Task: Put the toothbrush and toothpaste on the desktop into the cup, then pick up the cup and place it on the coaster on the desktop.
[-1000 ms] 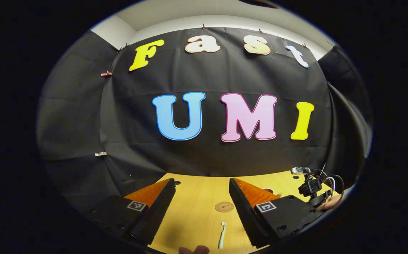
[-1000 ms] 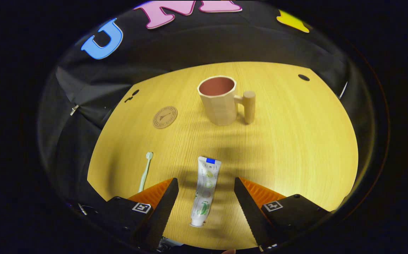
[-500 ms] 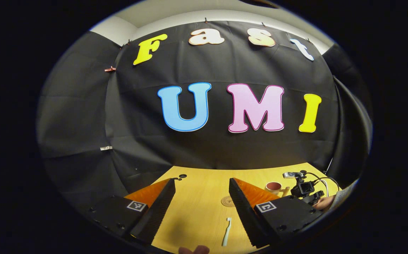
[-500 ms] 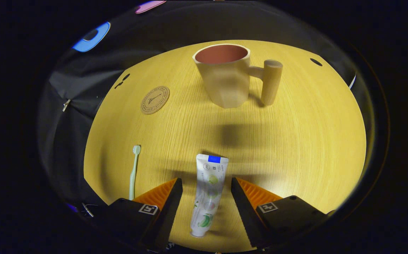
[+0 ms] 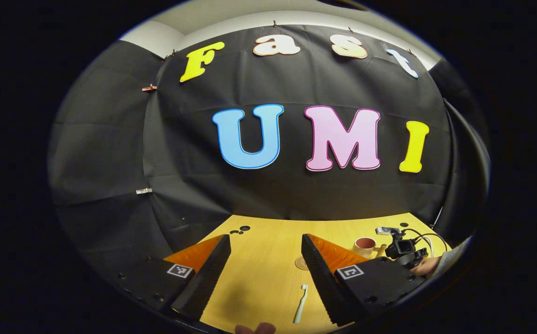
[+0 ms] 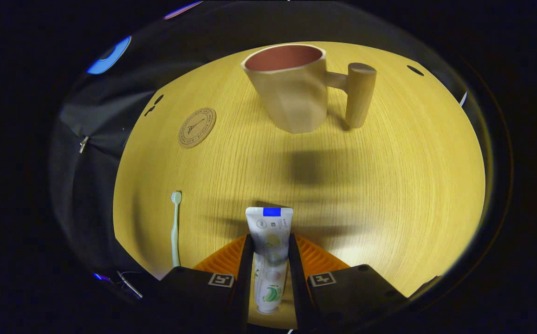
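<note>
Toothbrush [image 5: 300, 304] lying flat on the counter [image 5: 263, 273] in the left gripper view, between the spread fingers of the left hand-held gripper [image 5: 263, 271] and nearer the right finger, touched by neither. Hovering above the counter, pinching nothing. Coaster [image 5: 301, 263] and cup [image 5: 364, 247] sitting farther off, the coaster partly hidden behind that finger. Other hand-held gripper [image 5: 405, 253] showing small at the right, its fingers too tiny to judge; likewise a fingertip [image 5: 255, 328] cut off at the bottom edge.

Toothpaste [image 6: 268, 253] pinched between both fingers of the right hand-held gripper [image 6: 268, 269] in the right gripper view, tube lying along them, crimped end pointing toward the cup [image 6: 291, 88]. Probably worth lifting straight up, keeping a firm but gentle squeeze so the soft tube neither slips nor buckles, then tipping it to drop into the cup's mouth. Cup standing upright and apart, handle to its right, looking empty. Coaster [image 6: 197, 127] bare at its left; toothbrush [image 6: 175, 222] untouched beside the gripper. Cap end of the tube sitting low between the fingers, hard to make out; unclear whether the tube is off the counter [image 6: 389, 185] yet.
</note>
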Tool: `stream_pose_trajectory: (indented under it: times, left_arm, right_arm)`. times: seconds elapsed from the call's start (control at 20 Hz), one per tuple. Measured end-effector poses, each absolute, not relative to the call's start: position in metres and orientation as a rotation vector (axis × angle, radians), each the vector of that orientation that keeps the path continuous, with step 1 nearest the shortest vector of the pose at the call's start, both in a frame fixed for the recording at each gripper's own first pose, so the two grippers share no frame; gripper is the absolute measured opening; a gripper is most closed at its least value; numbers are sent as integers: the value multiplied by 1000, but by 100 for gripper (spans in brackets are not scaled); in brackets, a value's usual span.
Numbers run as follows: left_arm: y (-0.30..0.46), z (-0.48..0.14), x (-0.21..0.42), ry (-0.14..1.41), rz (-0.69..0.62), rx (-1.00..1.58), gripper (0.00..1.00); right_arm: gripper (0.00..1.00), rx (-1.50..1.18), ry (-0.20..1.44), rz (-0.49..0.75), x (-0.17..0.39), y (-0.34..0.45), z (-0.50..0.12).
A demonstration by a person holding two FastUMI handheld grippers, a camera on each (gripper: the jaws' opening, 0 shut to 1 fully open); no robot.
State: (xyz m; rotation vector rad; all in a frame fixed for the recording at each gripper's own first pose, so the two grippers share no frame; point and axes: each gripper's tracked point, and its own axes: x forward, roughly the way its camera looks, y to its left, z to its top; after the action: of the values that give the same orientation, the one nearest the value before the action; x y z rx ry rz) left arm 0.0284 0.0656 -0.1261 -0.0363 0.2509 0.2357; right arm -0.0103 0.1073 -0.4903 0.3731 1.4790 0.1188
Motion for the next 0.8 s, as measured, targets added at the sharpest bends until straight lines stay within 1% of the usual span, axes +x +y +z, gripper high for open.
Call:
stream_pose_trajectory:
  times: [0.05, 0.1, 0.15, 0.2, 0.25, 0.35, 0.4, 0.5, 0.65, 0.8]
  left_arm:
    - [66, -126, 29, 251, 237, -36, 97]
    - [66, -127, 29, 253, 237, -36, 96]
    - [66, -128, 28, 252, 237, -35, 96]
    - [67, -127, 28, 252, 239, -35, 96]
    - [67, -127, 28, 251, 238, -36, 96]
    - [67, -129, 28, 255, 239, -38, 97]
    - [67, -130, 28, 255, 240, -41, 96]
    - [66, -131, 30, 258, 237, -47, 96]
    - [65, -136, 31, 264, 229, -51, 97]
    - [62, -144, 35, 281, 213, -52, 97]
  right_arm:
    - [41, 365, 1476, 123, -12, 108, -490]
    - [41, 369, 1463, 123, -10, 107, -489]
    - [35, 398, 1440, 115, -5, 107, -486]
    - [15, 419, 1418, 104, 1, 106, -479]
    - [18, 433, 1408, 118, 2, 106, -474]
    - [18, 466, 1417, 132, -1, 109, -475]
    - [13, 484, 1411, 141, 1, 110, -474]
    - [13, 519, 1401, 145, 1, 110, -472]
    - [13, 553, 1348, 171, 7, 108, -461]
    - [13, 559, 1246, 213, 16, 102, -444]
